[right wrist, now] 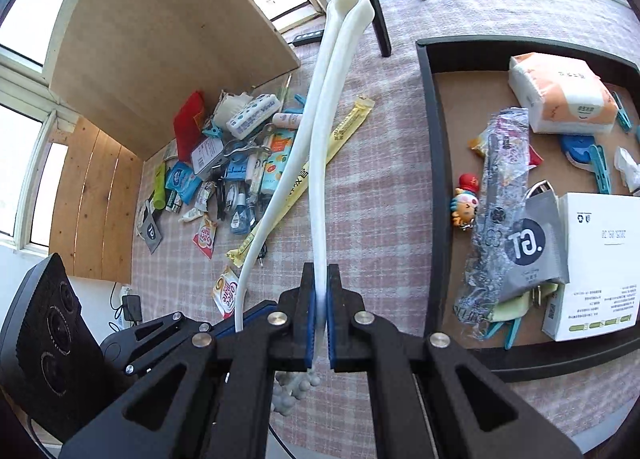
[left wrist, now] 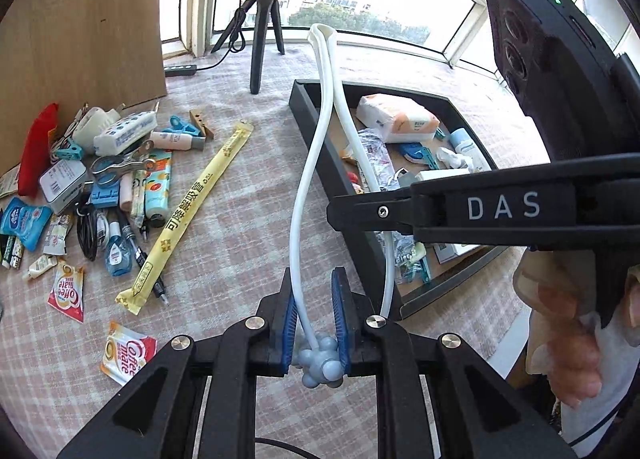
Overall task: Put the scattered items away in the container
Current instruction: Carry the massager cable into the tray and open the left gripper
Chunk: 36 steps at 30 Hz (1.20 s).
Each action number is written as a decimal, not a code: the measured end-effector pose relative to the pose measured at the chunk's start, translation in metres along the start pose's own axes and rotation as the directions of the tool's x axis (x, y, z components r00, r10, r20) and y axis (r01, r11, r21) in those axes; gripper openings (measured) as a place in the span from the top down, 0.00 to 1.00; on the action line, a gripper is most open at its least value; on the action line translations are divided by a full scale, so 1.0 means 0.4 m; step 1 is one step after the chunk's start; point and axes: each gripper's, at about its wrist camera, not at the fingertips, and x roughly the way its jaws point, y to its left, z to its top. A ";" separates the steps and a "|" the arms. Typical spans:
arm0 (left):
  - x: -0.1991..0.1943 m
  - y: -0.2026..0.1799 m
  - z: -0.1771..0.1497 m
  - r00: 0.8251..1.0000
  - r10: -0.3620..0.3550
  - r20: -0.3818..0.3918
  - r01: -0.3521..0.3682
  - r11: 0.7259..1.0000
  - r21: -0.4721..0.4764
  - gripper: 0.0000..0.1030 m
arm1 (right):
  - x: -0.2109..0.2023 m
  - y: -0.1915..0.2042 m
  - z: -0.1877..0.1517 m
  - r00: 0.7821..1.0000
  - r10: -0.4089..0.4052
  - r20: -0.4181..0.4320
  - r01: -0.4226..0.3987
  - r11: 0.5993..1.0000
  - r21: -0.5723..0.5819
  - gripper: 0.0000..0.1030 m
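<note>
A long white forked massager with grey knobbed ends (left wrist: 312,147) is held up above the checked tablecloth. My left gripper (left wrist: 316,299) has its blue pads apart; one white arm runs along the left pad and a grey knob (left wrist: 322,365) sits between the jaws. My right gripper (right wrist: 320,299) is shut on the other white arm (right wrist: 316,163). The right gripper also shows at the right of the left wrist view (left wrist: 400,211). The black tray (right wrist: 434,187) lies to the right, holding a tissue pack (right wrist: 560,95), a white box and several small items.
A pile of scattered items (left wrist: 100,179) lies at the left by a wooden board, with a long yellow packet (left wrist: 192,207) and Coffee mate sachets (left wrist: 126,351) nearby. A black tripod (left wrist: 260,39) stands at the back by the window.
</note>
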 end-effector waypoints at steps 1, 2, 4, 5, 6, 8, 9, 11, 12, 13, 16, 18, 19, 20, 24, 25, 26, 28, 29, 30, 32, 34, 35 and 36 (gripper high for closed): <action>0.011 -0.028 0.016 1.000 -0.006 -0.004 0.007 1.000 0.016 0.86 | -0.019 -0.029 0.002 1.000 -0.006 0.013 0.006 1.000 0.017 0.95; 0.024 -0.057 0.032 1.000 -0.016 -0.009 0.017 0.999 0.031 0.87 | -0.041 -0.062 0.006 1.000 -0.015 0.028 0.014 0.999 0.035 0.95; 0.051 -0.111 0.064 0.999 -0.032 -0.015 0.033 0.997 0.064 0.87 | -0.082 -0.125 0.011 0.998 -0.033 0.056 0.029 0.997 0.072 0.95; 0.066 -0.141 0.080 0.999 -0.034 -0.016 0.036 0.996 0.082 0.88 | -0.102 -0.158 0.014 0.997 -0.042 0.069 0.035 0.995 0.094 0.95; 0.079 -0.170 0.096 0.999 -0.034 -0.017 0.035 0.994 0.100 0.93 | -0.120 -0.187 0.017 0.996 -0.050 0.080 0.041 0.993 0.115 0.95; 0.106 -0.229 0.123 0.999 -0.040 -0.027 0.043 0.991 0.127 0.94 | -0.157 -0.246 0.022 0.991 -0.084 0.108 0.067 0.986 0.152 0.95; 0.117 -0.256 0.136 0.998 -0.049 -0.032 0.052 0.989 0.137 0.94 | -0.174 -0.274 0.026 0.989 -0.092 0.114 0.072 0.983 0.171 0.95; 0.140 -0.310 0.157 0.999 -0.041 -0.025 0.045 0.985 0.164 0.94 | -0.205 -0.330 0.036 0.986 -0.105 0.127 0.077 0.974 0.212 0.95; 0.154 -0.336 0.168 1.000 -0.020 -0.017 0.023 0.983 0.180 0.94 | -0.218 -0.355 0.044 0.985 -0.116 0.132 0.084 0.970 0.226 0.95; 0.168 -0.359 0.178 1.000 0.002 -0.013 0.000 0.981 0.194 0.92 | -0.229 -0.377 0.052 0.981 -0.136 0.138 0.100 0.965 0.243 0.95; 0.204 -0.408 0.204 0.995 0.098 -0.009 -0.093 0.971 0.218 0.62 | -0.271 -0.414 0.072 0.949 -0.252 0.189 0.205 0.950 0.237 0.93; 0.207 -0.420 0.211 0.991 0.134 0.014 -0.133 0.965 0.227 0.53 | -0.292 -0.424 0.080 0.926 -0.318 0.203 0.273 0.937 0.218 0.78; 0.202 -0.419 0.211 0.991 0.131 0.020 -0.132 0.965 0.225 0.53 | -0.301 -0.429 0.081 0.923 -0.319 0.215 0.273 0.937 0.217 0.76; 0.197 -0.418 0.212 0.992 0.126 0.024 -0.129 0.966 0.223 0.53 | -0.307 -0.431 0.082 0.922 -0.319 0.221 0.273 0.938 0.215 0.75; 0.183 -0.394 0.211 0.989 0.143 0.039 -0.148 0.966 0.212 0.53 | -0.308 -0.437 0.093 0.926 -0.307 0.220 0.265 0.943 0.203 0.71; 0.178 -0.383 0.210 0.989 0.143 0.041 -0.149 0.968 0.203 0.53 | -0.302 -0.433 0.094 0.930 -0.297 0.215 0.255 0.945 0.203 0.71; 0.173 -0.371 0.210 0.989 0.144 0.044 -0.150 0.970 0.193 0.53 | -0.295 -0.427 0.096 0.936 -0.285 0.207 0.244 0.949 0.202 0.70; 0.159 -0.344 0.205 0.987 0.152 0.050 -0.159 0.972 0.176 0.53 | -0.278 -0.411 0.101 0.946 -0.261 0.192 0.223 0.954 0.197 0.70; 0.150 -0.327 0.201 0.986 0.158 0.055 -0.165 0.972 0.168 0.53 | -0.269 -0.400 0.104 0.949 -0.253 0.188 0.218 0.957 0.190 0.70; 0.142 -0.309 0.196 0.984 0.168 0.059 -0.175 0.972 0.159 0.53 | -0.260 -0.384 0.108 0.951 -0.249 0.186 0.216 0.960 0.180 0.70; 0.121 -0.263 0.183 0.980 0.187 0.062 -0.194 0.972 0.132 0.53 | -0.239 -0.349 0.115 0.957 -0.229 0.179 0.202 0.967 0.154 0.70; 0.097 -0.210 0.165 0.978 0.201 0.061 -0.206 0.973 0.101 0.53 | -0.216 -0.309 0.123 0.965 -0.203 0.168 0.184 0.975 0.122 0.69; 0.082 -0.180 0.152 0.975 0.212 0.061 -0.217 0.972 0.087 0.53 | -0.203 -0.283 0.125 0.968 -0.191 0.161 0.177 0.979 0.098 0.67; 0.068 -0.149 0.138 0.972 0.227 0.063 -0.231 0.970 0.075 0.53 | -0.189 -0.260 0.127 0.971 -0.184 0.156 0.173 0.982 0.078 0.65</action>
